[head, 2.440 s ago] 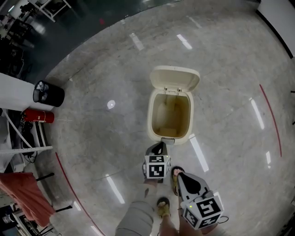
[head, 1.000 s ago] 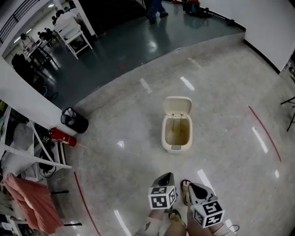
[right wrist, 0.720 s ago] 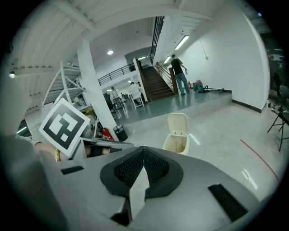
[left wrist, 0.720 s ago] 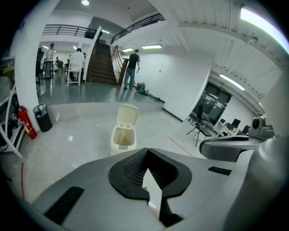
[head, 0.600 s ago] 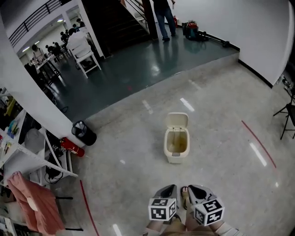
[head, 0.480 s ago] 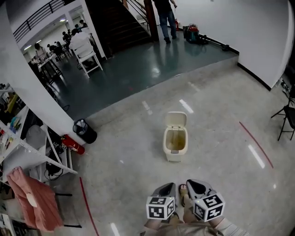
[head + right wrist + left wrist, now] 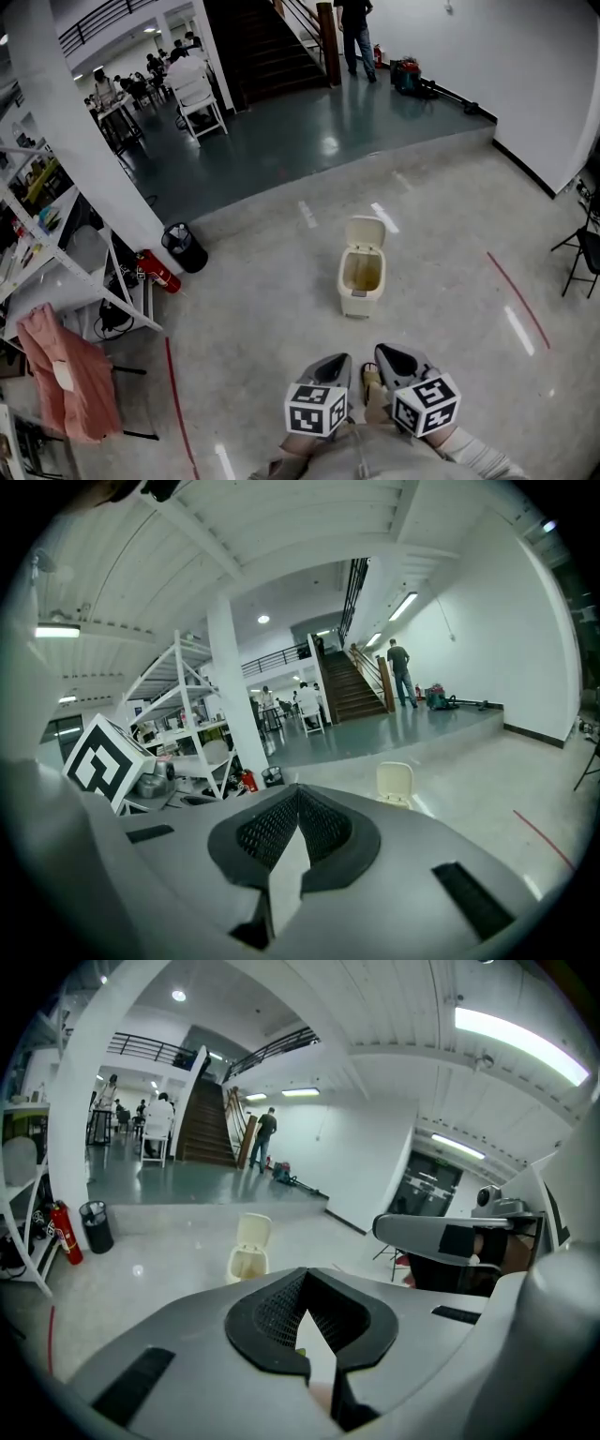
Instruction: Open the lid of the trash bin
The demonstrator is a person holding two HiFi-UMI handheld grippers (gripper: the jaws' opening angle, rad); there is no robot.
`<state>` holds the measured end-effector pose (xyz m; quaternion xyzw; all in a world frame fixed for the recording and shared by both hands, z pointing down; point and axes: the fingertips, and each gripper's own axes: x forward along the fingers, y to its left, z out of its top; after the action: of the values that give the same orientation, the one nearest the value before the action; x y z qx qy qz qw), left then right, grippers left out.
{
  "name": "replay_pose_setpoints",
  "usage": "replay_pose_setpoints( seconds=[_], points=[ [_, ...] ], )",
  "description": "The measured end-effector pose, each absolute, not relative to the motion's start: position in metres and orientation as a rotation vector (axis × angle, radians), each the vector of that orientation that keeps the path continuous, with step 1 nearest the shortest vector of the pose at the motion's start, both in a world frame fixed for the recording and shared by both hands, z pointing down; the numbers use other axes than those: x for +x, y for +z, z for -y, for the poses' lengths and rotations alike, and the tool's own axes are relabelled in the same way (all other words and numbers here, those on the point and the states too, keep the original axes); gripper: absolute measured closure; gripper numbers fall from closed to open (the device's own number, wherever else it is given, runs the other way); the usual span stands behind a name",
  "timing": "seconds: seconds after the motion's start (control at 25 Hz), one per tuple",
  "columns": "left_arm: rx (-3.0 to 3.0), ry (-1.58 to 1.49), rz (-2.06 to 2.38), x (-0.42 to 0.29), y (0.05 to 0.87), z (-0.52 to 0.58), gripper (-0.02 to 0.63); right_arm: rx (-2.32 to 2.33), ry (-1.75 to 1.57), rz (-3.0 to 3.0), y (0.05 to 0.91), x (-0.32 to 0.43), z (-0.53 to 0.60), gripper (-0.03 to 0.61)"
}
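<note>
Left gripper (image 7: pixel 337 361): jaws pressed together at the tips, with nothing between them. Its own view shows only floor through the slit behind the tips. Right gripper (image 7: pixel 382 354): same state, jaws closed tip to tip and empty. The 2 grippers are held low, side by side, close to the person's body. Their marker cubes face the person and their tips point ahead. Neither touches anything.

Ahead of the tips is a stretch of pale polished floor (image 7: pixel 272 319) with light reflections. 2 red lines are marked on it, 1 at the near left (image 7: pixel 175 394) and 1 to the right (image 7: pixel 514 298).

Trash bin (image 7: pixel 361 281): cream, upright on the floor, straight ahead and well apart from both grippers. Its lid (image 7: pixel 365 232) is up, hinged at the far edge and standing near upright. The inside is open to view, with brownish walls; contents cannot be made out.

Left of the bin, near a white pillar (image 7: pixel 66 122), are 1 black waste basket (image 7: pixel 185 248) and 1 red fire extinguisher (image 7: pixel 159 272) just beside it. Both are by a white shelf rack (image 7: pixel 94 281). A pink cloth (image 7: pixel 66 370) hangs at the near left.

Beyond the bin, a step edge separates the pale floor from a darker glossy floor (image 7: pixel 281 141). At the far end are a staircase (image 7: pixel 272 47), 1 person (image 7: pixel 356 33) standing at its foot, and a white chair (image 7: pixel 202 94).
</note>
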<state>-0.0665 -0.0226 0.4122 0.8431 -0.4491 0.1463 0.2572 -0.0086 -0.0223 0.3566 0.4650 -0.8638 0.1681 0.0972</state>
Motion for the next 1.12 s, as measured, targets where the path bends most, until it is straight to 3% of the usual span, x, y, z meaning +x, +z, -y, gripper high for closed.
replay_pose_setpoints(
  seconds=[1.12],
  points=[
    [2.335, 0.363, 1.209, -0.064, 0.410, 0.024, 0.609, 1.340, 0.481, 2.527, 0.367, -0.015, 0.020, 0.575]
  ],
)
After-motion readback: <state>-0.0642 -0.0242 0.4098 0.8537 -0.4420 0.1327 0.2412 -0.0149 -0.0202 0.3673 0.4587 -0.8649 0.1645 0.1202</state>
